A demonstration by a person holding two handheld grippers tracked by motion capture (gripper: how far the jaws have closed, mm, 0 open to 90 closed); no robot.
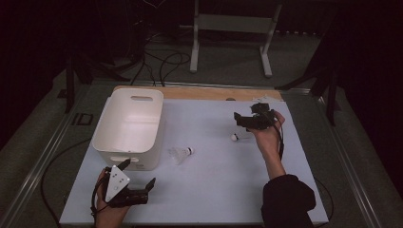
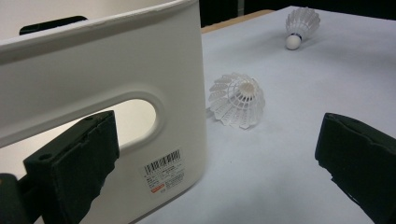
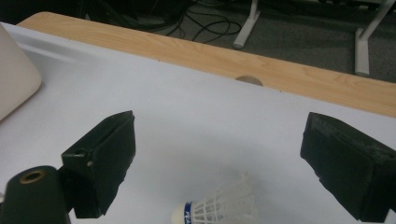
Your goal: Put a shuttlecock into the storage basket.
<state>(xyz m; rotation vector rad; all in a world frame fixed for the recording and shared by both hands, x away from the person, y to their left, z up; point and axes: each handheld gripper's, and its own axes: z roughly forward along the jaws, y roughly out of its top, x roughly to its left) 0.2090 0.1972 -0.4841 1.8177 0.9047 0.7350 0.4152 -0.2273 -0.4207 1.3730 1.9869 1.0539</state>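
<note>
Right of the bin [image 1: 127,127], two shuttlecocks lie on the white counter [image 1: 214,190]. Near shuttlecock [image 1: 180,153] lies on its side just beside the bin's right wall, cork pointing away from the bin. Far shuttlecock [image 1: 235,137] sits well right of the bin, directly under the right tongs [image 1: 243,119].

Right tongs: jaws wide apart, nothing held, hovering over the far shuttlecock; in the right gripper view it lies low between the jaws [image 3: 219,209], cork left, skirt right. Looks lined up that way for a grab across the skirt, likely to carry it to the bin.

Left tongs [image 1: 139,175]: jaws also spread, empty, held low at the bin's near right corner. Left gripper view has one jaw in front of the bin's handle slot [image 2: 135,112] and the near shuttlecock [image 2: 237,100] ahead between the jaws, so probably staged for that one next.

Bin open-topped, nothing visible inside; neither shuttlecock in it yet.
</note>
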